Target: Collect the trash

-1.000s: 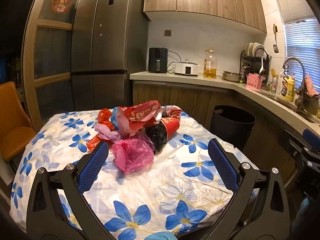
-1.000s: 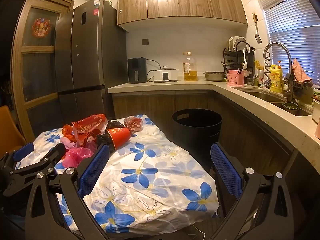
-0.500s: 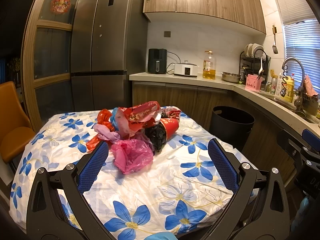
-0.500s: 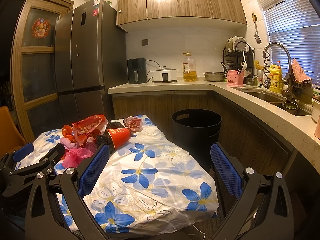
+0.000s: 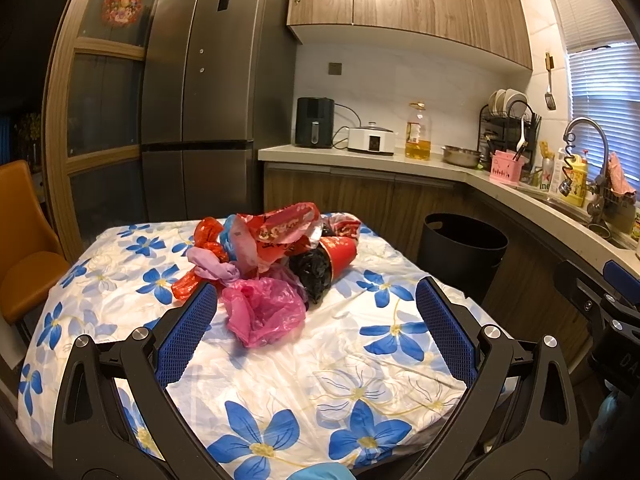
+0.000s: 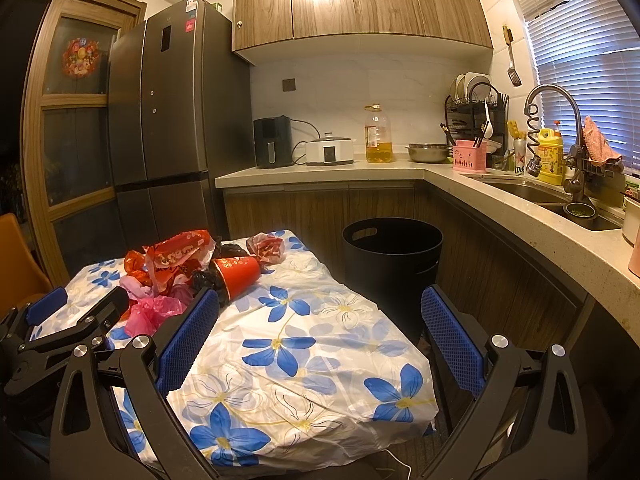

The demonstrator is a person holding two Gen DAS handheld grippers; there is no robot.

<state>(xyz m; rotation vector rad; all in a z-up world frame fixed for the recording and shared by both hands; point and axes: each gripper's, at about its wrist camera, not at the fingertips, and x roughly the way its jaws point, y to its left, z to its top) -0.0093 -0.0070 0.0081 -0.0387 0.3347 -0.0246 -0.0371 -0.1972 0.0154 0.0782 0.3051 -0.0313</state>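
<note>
A heap of trash lies mid-table on a blue-flowered cloth: a pink plastic bag [image 5: 262,310] nearest me, a black bag [image 5: 312,274], a red paper cup [image 5: 339,254] on its side, red wrappers [image 5: 286,228]. My left gripper [image 5: 316,328] stands open just short of the pink bag, nothing between its fingers. My right gripper [image 6: 320,340] is open too, over the table's right part, with the red cup [image 6: 237,274] ahead to its left. A black trash bin [image 6: 392,268] stands on the floor past the table's right edge, also seen as the bin [image 5: 462,256].
A counter [image 6: 520,216] with sink, dish rack, oil bottle and appliances runs along the back and right. A tall fridge [image 5: 212,120] stands behind the table. An orange chair [image 5: 20,248] is at the left. The left gripper's body [image 6: 64,328] shows at the right wrist view's lower left.
Both views have shifted only slightly; the trash heap and both open grippers stand as before.
</note>
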